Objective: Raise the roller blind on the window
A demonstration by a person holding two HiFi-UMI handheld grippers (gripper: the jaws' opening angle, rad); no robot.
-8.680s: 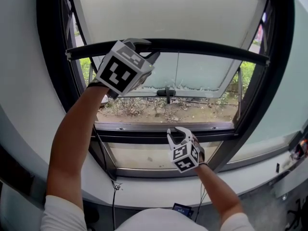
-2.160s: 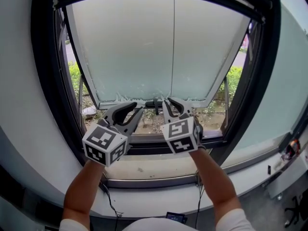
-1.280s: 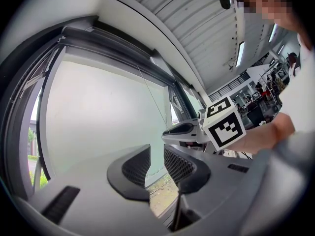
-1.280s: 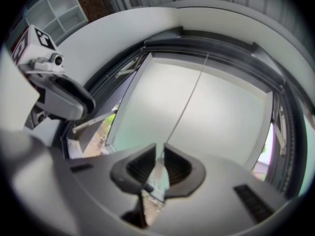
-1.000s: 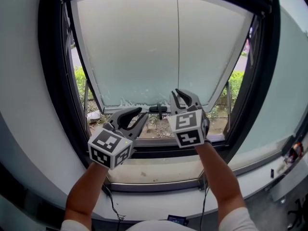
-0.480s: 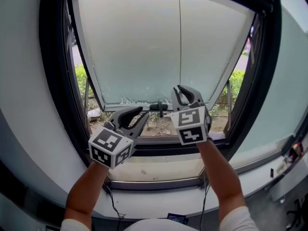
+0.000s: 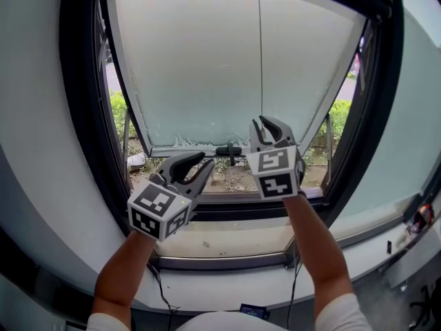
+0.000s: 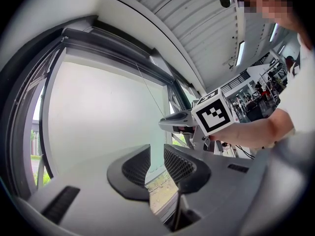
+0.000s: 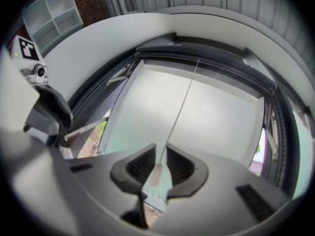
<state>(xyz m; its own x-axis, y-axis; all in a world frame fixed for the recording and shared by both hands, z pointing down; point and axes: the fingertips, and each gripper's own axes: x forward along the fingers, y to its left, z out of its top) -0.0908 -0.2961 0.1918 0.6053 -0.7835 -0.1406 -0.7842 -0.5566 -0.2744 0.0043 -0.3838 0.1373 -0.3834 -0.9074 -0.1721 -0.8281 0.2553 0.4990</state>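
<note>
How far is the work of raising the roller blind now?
Done: the blind looks rolled up at the window top, pane uncovered. In hand: right gripper is clamped on the pull cord; left gripper is open, empty. Left: let the cord go.

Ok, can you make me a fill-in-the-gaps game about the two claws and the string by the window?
The right claw is ____ on the cord.
The left claw is ____, with nothing between its jaws.
From the right claw, the cord runs straight ____ past the window.
Missing words: shut, open, up.
</note>
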